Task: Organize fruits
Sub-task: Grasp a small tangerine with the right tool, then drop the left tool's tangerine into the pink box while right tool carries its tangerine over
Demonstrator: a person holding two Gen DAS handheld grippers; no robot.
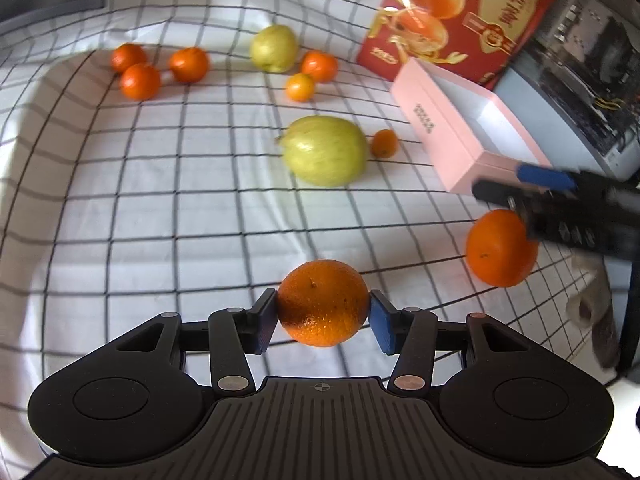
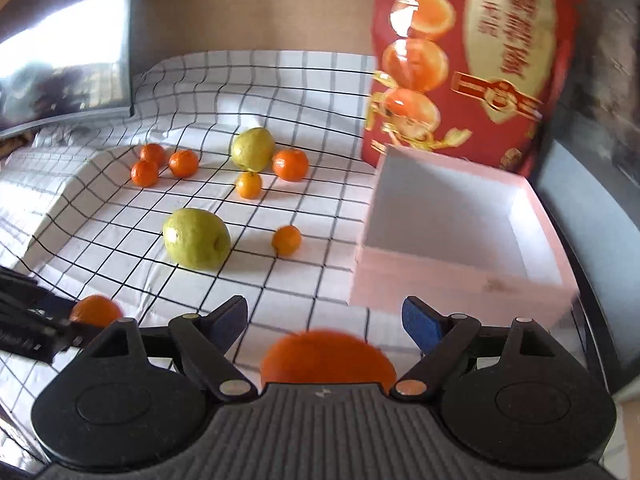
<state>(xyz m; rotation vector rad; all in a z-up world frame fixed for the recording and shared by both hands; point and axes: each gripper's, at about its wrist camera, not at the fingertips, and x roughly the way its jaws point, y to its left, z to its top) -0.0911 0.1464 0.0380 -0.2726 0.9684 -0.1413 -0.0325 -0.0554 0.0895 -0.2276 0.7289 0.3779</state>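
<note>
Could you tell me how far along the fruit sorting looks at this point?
Barely begun: the pink box shows nothing inside. The left gripper holds an orange; the right gripper stands open over another orange. Two green fruits and seven small oranges remain on the cloth.

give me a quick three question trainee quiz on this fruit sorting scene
1. True or false: the left hand-held gripper is shut on an orange.
2. Multiple choice: what lies in the pink box right now? A) two green fruits B) nothing visible C) small oranges
3. Short answer: how many green fruits lie on the checked cloth?

Key
1. True: both blue pads press its sides.
2. B: only its bare white inside shows in the right wrist view.
3. Two: the nearer green fruit and the farther green fruit.
</note>
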